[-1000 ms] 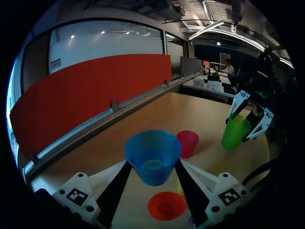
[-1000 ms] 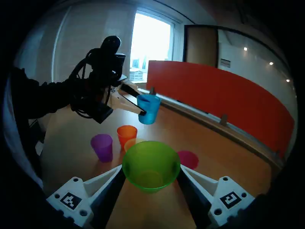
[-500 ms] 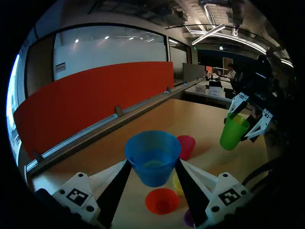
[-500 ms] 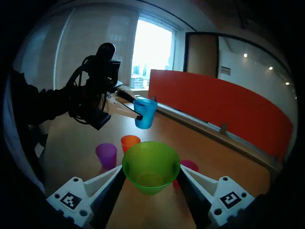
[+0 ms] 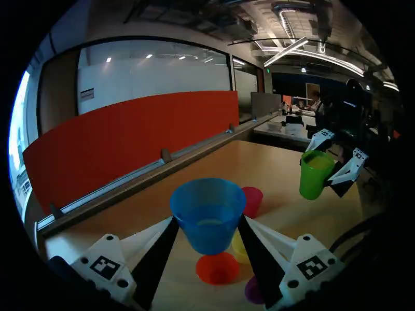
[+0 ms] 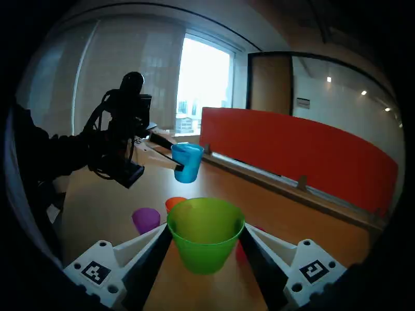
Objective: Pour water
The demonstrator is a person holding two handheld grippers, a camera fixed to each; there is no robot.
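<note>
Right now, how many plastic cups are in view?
6. Blue cup in the left gripper, green cup in the right gripper; pink cup, yellow cup, orange cup, purple cup on the table. Others may be hidden.

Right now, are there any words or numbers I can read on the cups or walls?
No text can be read.
Small white sign on the glass wall: too blurred.
Translucent blue plastic cup, translucent green plastic cup: no writing.
Black-and-white square markers: patterns, not words.

Six cups: blue (image 5: 208,206), green (image 5: 313,177), pink (image 5: 253,199), orange (image 5: 216,269), yellow (image 5: 239,249), purple (image 5: 253,291); two claws, left (image 5: 207,222) and right (image 6: 206,231).
</note>
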